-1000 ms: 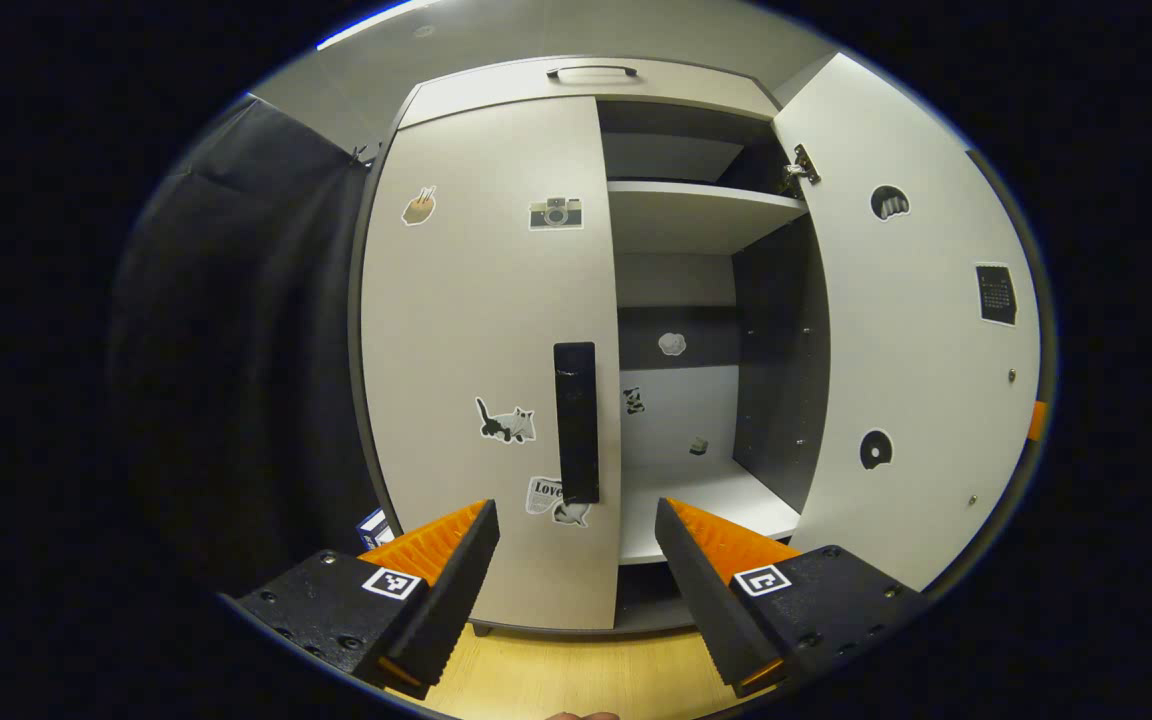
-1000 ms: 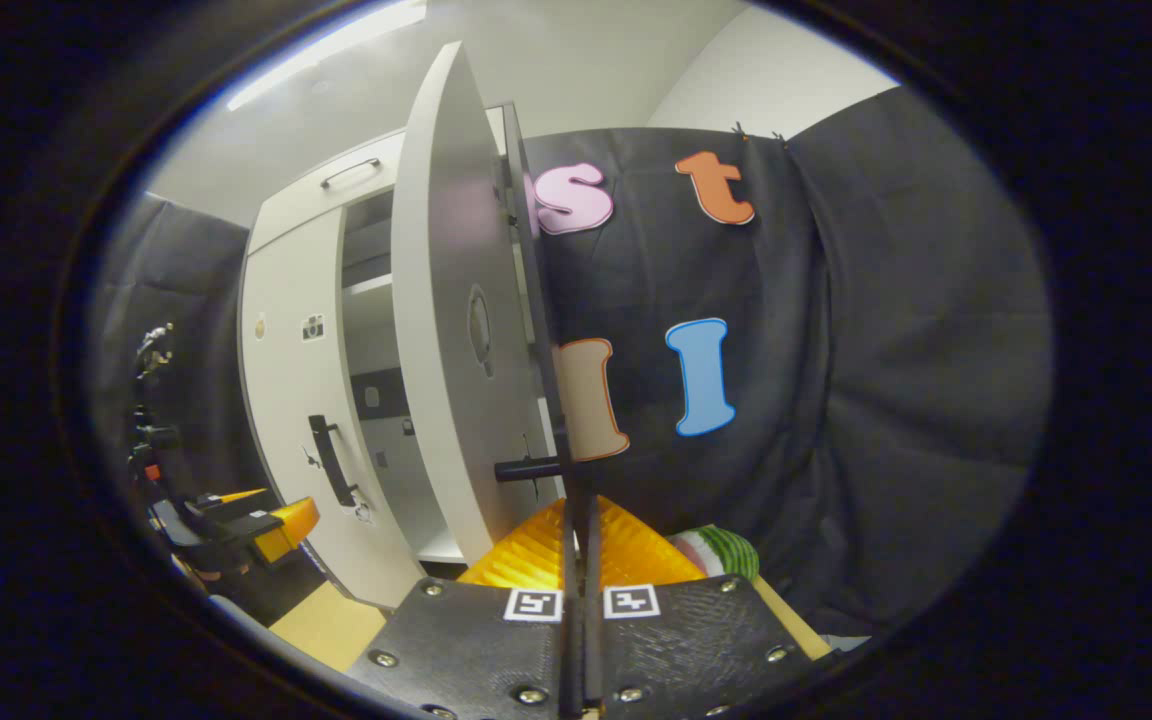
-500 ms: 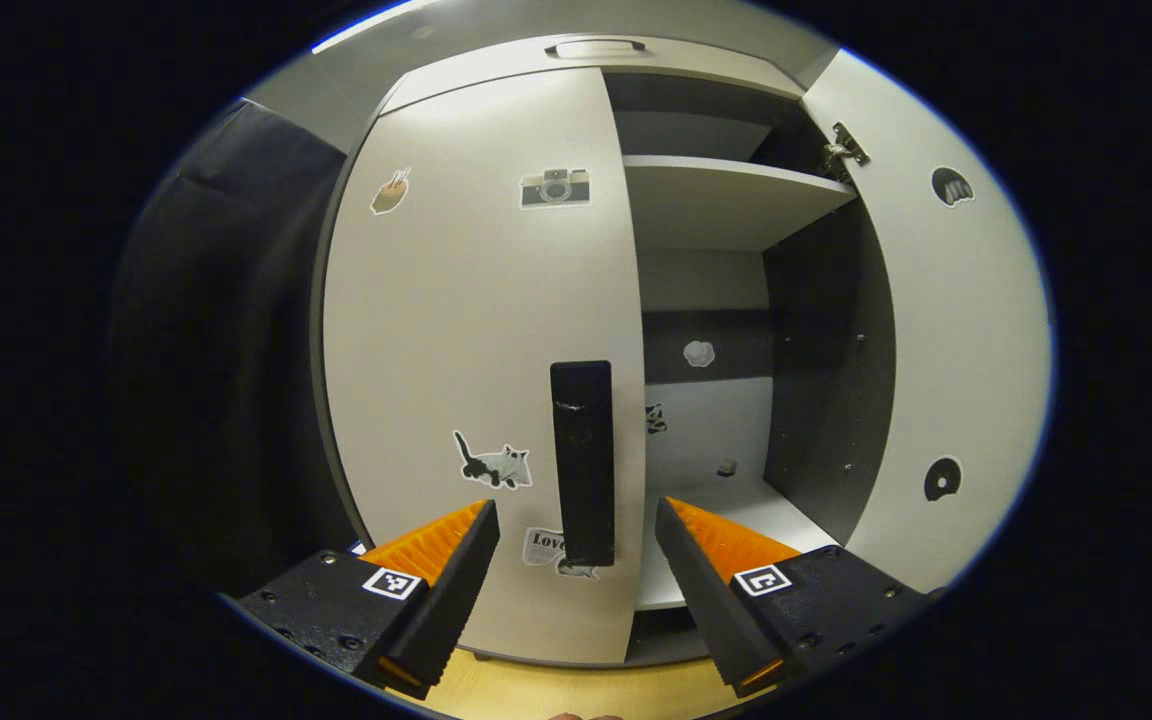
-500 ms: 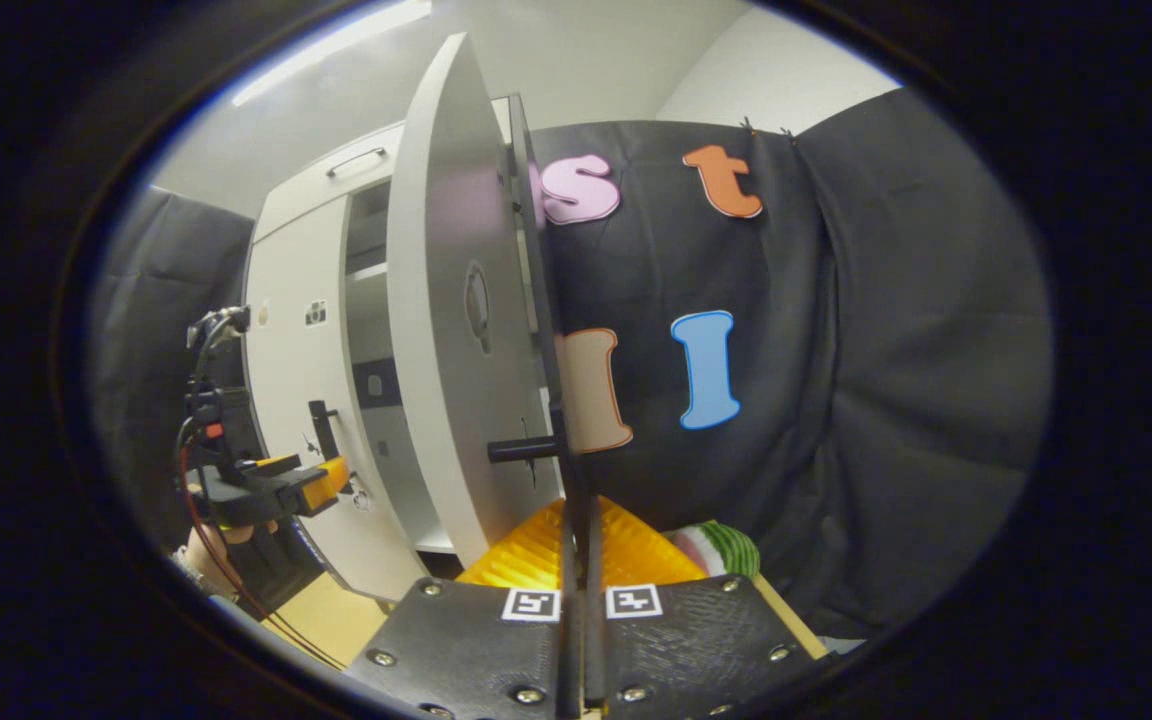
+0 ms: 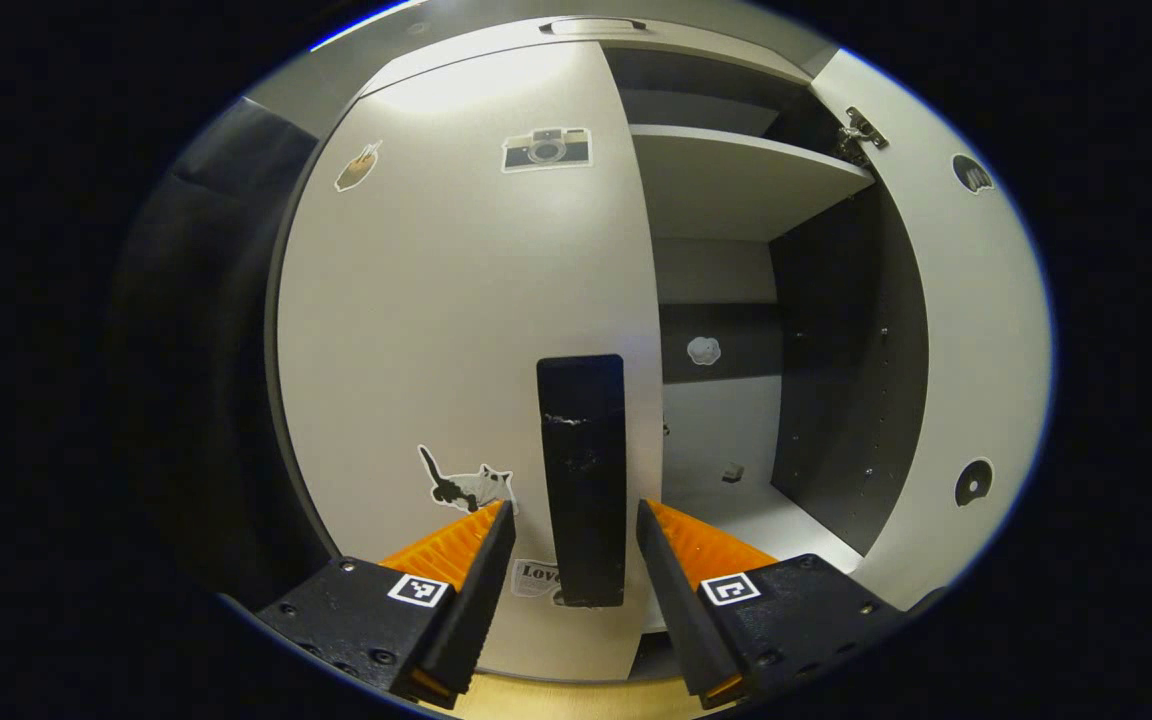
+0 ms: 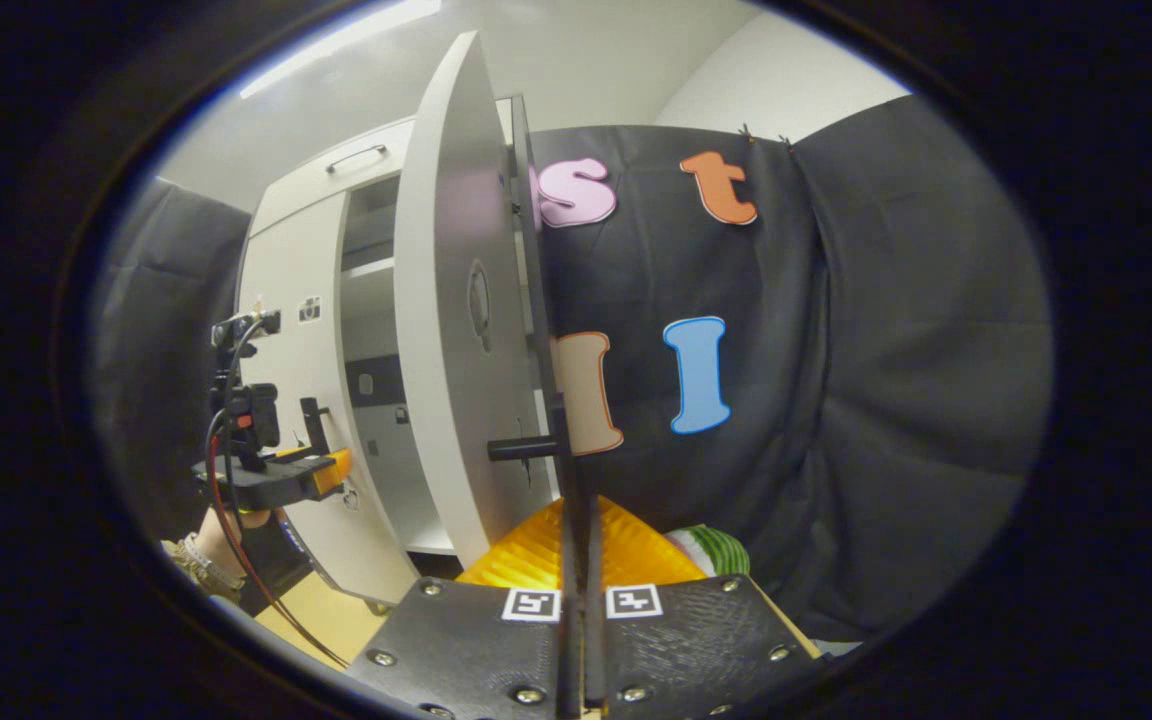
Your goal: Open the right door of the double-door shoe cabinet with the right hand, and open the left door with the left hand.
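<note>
cabinet (image 5: 706,180): right door (image 6: 446,330) swung wide open, left door (image 5: 456,300) closed. right gripper (image 6: 576,540) clamped on the right door's handle (image 6: 576,500), fingers nearly together. left gripper (image 5: 571,525) open, fingers either side of the left handle (image 5: 583,470), not touching.

— Is there any text that one can read?
— Only one word: "Love", on a small sticker (image 5: 537,575) low on the closed left door (image 5: 436,330), near the bottom of the black handle (image 5: 583,480).
— And the square markers on the gripper bodies?
— They carry patterns, no readable words.
</note>
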A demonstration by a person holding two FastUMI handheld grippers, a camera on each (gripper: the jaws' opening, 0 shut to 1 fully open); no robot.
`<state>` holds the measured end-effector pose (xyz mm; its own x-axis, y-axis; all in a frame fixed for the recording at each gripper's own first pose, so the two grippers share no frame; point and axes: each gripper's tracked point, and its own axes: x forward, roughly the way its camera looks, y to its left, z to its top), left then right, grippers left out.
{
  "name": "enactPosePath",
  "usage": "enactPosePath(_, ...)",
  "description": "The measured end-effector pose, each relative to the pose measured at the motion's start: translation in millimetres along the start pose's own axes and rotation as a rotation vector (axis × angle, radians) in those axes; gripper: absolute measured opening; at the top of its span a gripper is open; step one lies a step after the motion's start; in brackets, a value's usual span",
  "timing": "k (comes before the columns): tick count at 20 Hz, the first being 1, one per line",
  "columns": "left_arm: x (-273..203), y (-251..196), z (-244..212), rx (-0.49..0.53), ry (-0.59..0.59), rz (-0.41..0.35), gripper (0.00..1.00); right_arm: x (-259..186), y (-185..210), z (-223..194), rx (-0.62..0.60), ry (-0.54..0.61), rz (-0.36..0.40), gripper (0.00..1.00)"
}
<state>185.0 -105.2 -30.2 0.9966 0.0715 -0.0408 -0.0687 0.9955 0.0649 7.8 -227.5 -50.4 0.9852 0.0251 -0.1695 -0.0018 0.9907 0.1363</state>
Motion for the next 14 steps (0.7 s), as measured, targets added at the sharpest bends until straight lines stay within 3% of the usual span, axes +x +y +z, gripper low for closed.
enactPosePath(3,1.4,-8.2,0.2,-0.015,-0.007,-0.038,0.69,0.0,-0.2,-0.3,-0.009,0.0,-0.005,0.02)
enactPosePath(5,1.1,-10.0,0.4,-0.014,-0.011,-0.053,0.52,0.1,0.2,-0.3,-0.02,0.001,-0.005,0.02)
enactPosePath(7,2.4,-5.8,-0.4,-0.015,-0.013,-0.041,0.47,-0.4,0.2,-0.1,-0.034,-0.001,-0.008,0.02)
enactPosePath(8,4.0,-6.6,0.6,-0.029,-0.022,-0.046,0.37,-0.6,0.7,-0.2,-0.035,0.0,-0.009,0.02)
enactPosePath(12,1.3,-4.8,0.1,-0.029,-0.007,-0.037,0.34,-1.1,-1.6,-0.3,-0.036,-0.003,-0.017,0.02)
enactPosePath(14,1.9,-4.4,-0.3,-0.043,0.001,-0.029,0.29,-1.5,-3.6,0.2,-0.039,-0.006,-0.028,0.11)
